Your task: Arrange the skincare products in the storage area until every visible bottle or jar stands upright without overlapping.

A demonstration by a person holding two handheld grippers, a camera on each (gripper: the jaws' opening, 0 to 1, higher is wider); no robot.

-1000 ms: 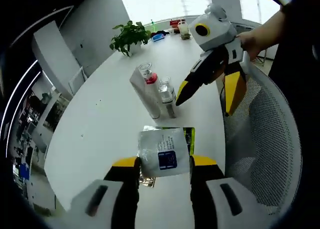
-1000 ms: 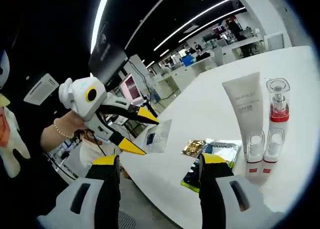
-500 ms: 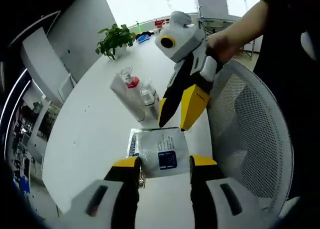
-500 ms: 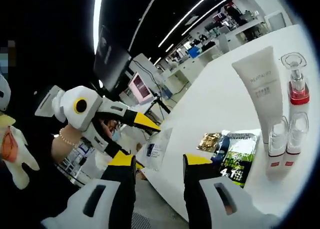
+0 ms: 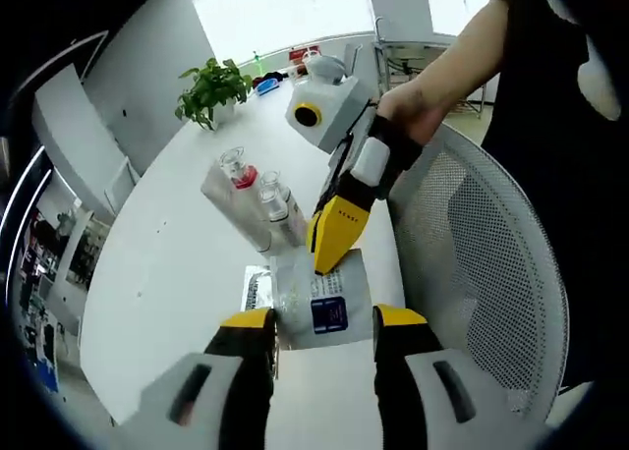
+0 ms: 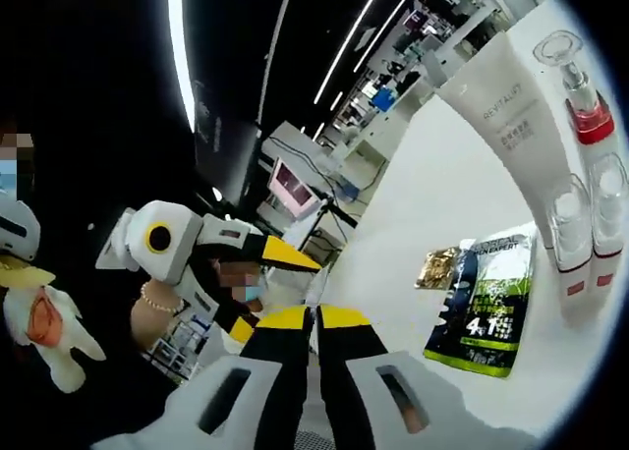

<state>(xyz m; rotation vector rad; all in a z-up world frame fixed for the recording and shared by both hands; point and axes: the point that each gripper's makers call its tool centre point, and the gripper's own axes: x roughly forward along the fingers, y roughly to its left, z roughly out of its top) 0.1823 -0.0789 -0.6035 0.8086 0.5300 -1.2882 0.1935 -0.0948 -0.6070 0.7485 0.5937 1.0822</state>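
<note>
Both grippers grip a white sachet (image 5: 313,293) with a blue label, held above the table's near edge. My left gripper (image 5: 321,317) is shut on its lower part. My right gripper (image 5: 329,258) comes down from the upper right with its yellow jaws together on the sachet's top edge. In the right gripper view, the right gripper (image 6: 314,317) has its jaws pressed together, and the left gripper (image 6: 285,295) is just behind them. A white tube (image 5: 231,206), a pump bottle with a red collar (image 5: 239,170) and two small clear bottles (image 5: 276,199) stand upright in a close group.
A green and black sachet (image 6: 486,298) and a gold sachet (image 6: 439,268) lie flat on the white table (image 5: 157,263) beside the bottles. A mesh chair (image 5: 472,263) stands at the table's right edge. A potted plant (image 5: 206,86) stands at the far end. A person's hand (image 5: 418,111) holds the right gripper.
My right gripper swung from beside the bottles to the sachet and shut on its top edge. The left gripper kept its hold.
</note>
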